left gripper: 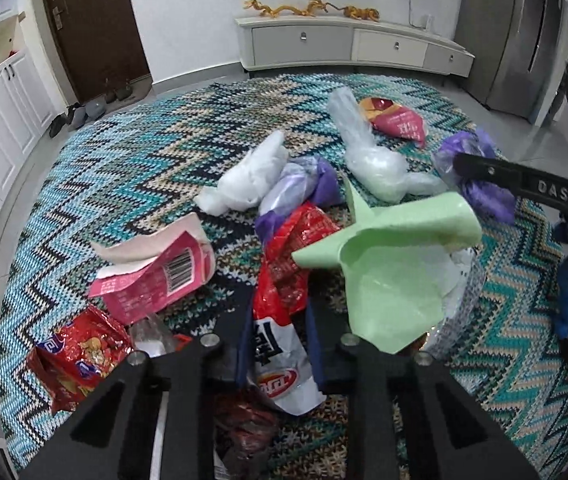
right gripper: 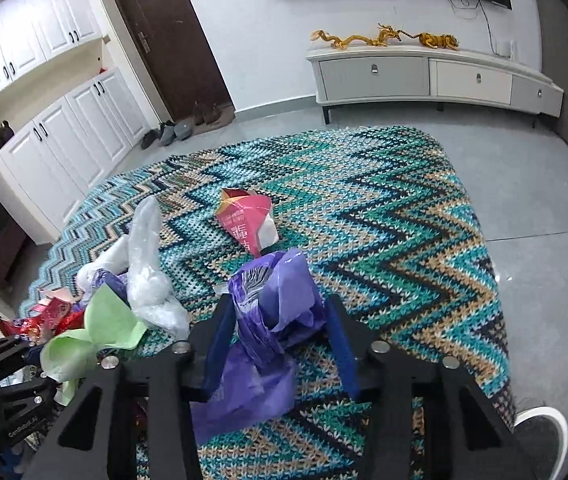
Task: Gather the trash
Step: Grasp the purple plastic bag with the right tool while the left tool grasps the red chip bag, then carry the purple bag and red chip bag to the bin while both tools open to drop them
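Trash lies scattered on a zigzag knitted rug (left gripper: 124, 168). My left gripper (left gripper: 280, 304) is shut on a red and white snack wrapper (left gripper: 284, 276), which runs up between its fingers. A folded green paper (left gripper: 395, 264) lies just right of it, a torn pink carton (left gripper: 156, 272) to the left. In the right wrist view my right gripper (right gripper: 279, 300) is shut on a crumpled purple plastic bag (right gripper: 272, 304); both pads touch its sides. One finger of that gripper shows in the left wrist view on the same purple bag (left gripper: 483, 192).
More litter lies around: a red snack bag (left gripper: 80, 356), a white plastic bag (left gripper: 252, 180), a clear bag (left gripper: 363, 152), a pink packet (right gripper: 252, 220). A TV cabinet (right gripper: 423, 76) stands at the far wall. A white shoe (right gripper: 539, 432) sits at the rug's near right corner.
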Action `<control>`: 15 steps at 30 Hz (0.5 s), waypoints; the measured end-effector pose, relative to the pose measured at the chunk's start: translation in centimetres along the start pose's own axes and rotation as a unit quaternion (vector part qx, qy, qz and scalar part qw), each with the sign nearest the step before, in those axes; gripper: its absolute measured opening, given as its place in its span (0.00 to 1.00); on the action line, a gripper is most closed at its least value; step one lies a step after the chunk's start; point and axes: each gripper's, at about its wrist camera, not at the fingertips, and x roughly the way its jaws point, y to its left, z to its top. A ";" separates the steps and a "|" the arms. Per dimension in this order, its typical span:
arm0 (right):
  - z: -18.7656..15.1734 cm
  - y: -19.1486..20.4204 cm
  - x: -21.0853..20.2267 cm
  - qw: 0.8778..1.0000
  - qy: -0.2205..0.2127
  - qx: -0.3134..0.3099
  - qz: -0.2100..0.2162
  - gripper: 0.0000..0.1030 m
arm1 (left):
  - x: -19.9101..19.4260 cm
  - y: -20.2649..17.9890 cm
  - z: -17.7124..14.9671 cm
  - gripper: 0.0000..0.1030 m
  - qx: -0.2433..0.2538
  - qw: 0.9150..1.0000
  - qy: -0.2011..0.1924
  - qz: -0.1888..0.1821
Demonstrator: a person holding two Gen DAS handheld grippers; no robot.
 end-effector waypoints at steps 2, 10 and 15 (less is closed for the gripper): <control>-0.4 0.1 -1.0 1.000 -0.010 -0.002 0.004 0.37 | -0.7 0.3 -0.3 0.21 -0.006 1.000 -0.008 0.004; -2.0 1.8 -6.7 0.998 -0.064 -0.014 0.022 0.36 | -5.0 1.4 -1.3 0.21 -0.039 0.997 -0.058 0.033; -3.5 1.7 -10.0 0.996 -0.086 -0.010 0.017 0.36 | -8.2 0.8 -1.6 0.21 -0.049 0.994 -0.091 0.044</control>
